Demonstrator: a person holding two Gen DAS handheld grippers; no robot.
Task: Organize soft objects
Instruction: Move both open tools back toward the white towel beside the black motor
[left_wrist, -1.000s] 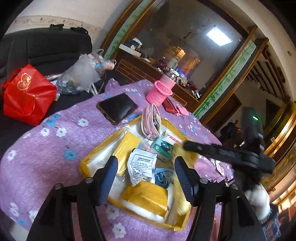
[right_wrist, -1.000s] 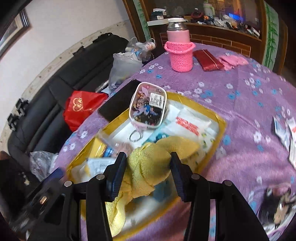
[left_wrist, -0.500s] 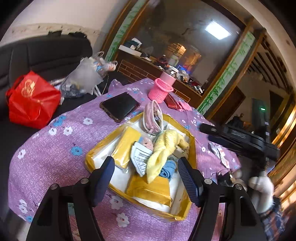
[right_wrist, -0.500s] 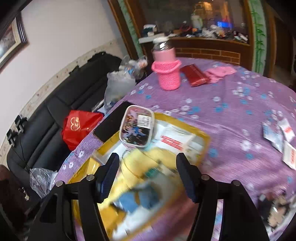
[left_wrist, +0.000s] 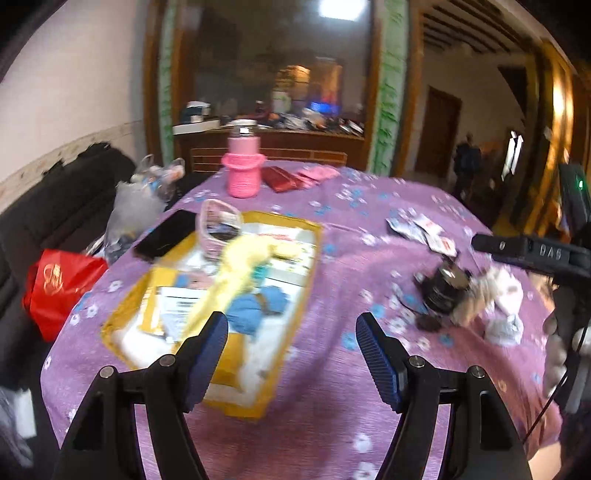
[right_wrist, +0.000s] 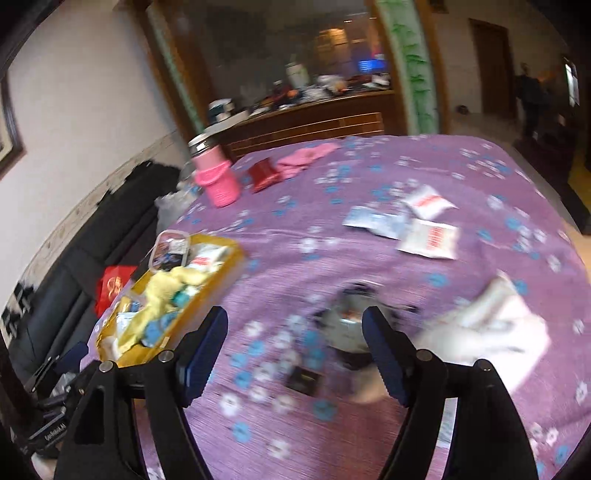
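Observation:
A yellow tray (left_wrist: 312, 236) (right_wrist: 232, 258) on the purple flowered tablecloth holds a yellow cloth (left_wrist: 236, 266) (right_wrist: 166, 291), a blue cloth (left_wrist: 255, 314), packets and a pink pouch (left_wrist: 218, 225). My left gripper (left_wrist: 291, 350) is open and empty, above the table's front, right of the tray. My right gripper (right_wrist: 295, 347) is open and empty, over a dark round jar (right_wrist: 351, 321) (left_wrist: 443, 288). White soft items (right_wrist: 491, 325) (left_wrist: 506, 291) lie right of the jar. The right gripper's body (left_wrist: 535, 254) shows in the left wrist view.
A pink bottle in a knit sleeve (left_wrist: 242, 166), a red wallet (left_wrist: 282, 179) and a pink cloth (right_wrist: 306, 157) stand at the table's far side. A black phone (left_wrist: 166, 234) lies left of the tray. White sachets (right_wrist: 424, 225) lie mid-right. A black sofa with a red bag (left_wrist: 59, 288) is left.
Both grippers have pulled back from the tray and swung right. The yellow cloth, earlier between the right fingers, now lies in the tray. The right gripper now faces the jar.

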